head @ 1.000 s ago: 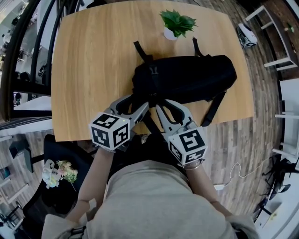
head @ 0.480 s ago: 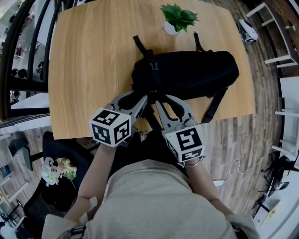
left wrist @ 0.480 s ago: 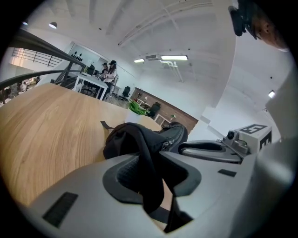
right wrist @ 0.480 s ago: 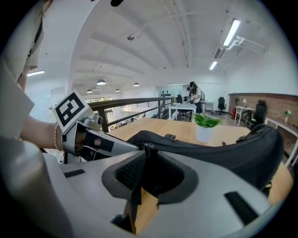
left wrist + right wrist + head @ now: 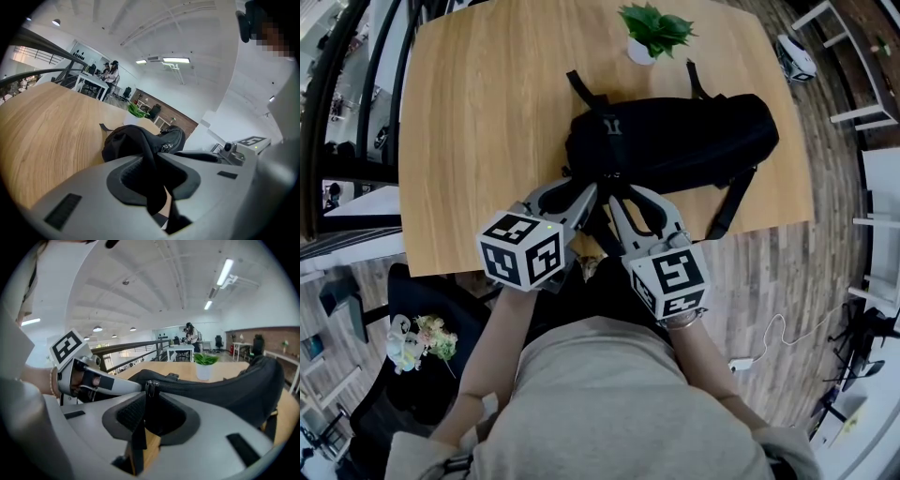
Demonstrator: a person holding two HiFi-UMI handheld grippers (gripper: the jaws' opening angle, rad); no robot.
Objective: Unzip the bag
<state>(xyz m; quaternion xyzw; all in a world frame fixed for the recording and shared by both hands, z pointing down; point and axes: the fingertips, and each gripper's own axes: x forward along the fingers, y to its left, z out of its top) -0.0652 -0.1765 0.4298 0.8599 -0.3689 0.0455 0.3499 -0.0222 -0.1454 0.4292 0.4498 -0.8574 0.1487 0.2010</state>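
Observation:
A black bag (image 5: 675, 141) lies across the wooden table (image 5: 478, 112), its left end nearest me. My left gripper (image 5: 587, 193) reaches that end. Its jaws have just been closing and now pinch a fold of black bag fabric (image 5: 140, 140), as the left gripper view (image 5: 152, 158) shows. Right beside it, my right gripper (image 5: 615, 197) is shut on the black zipper pull tab (image 5: 149, 391). The metal slider sits just above the right gripper's fingertips (image 5: 146, 399), and the closed zipper line runs off to the right along the bag (image 5: 225, 385).
A potted green plant (image 5: 652, 30) stands at the table's far edge behind the bag. Bag straps (image 5: 727, 206) trail toward the near table edge and over the far side. Wooden floor lies to the right, and a railing (image 5: 337, 112) to the left.
The left gripper's jaws have closed from wide open onto the bag's fabric. The right gripper has kept its hold and place. The bag has barely shifted.

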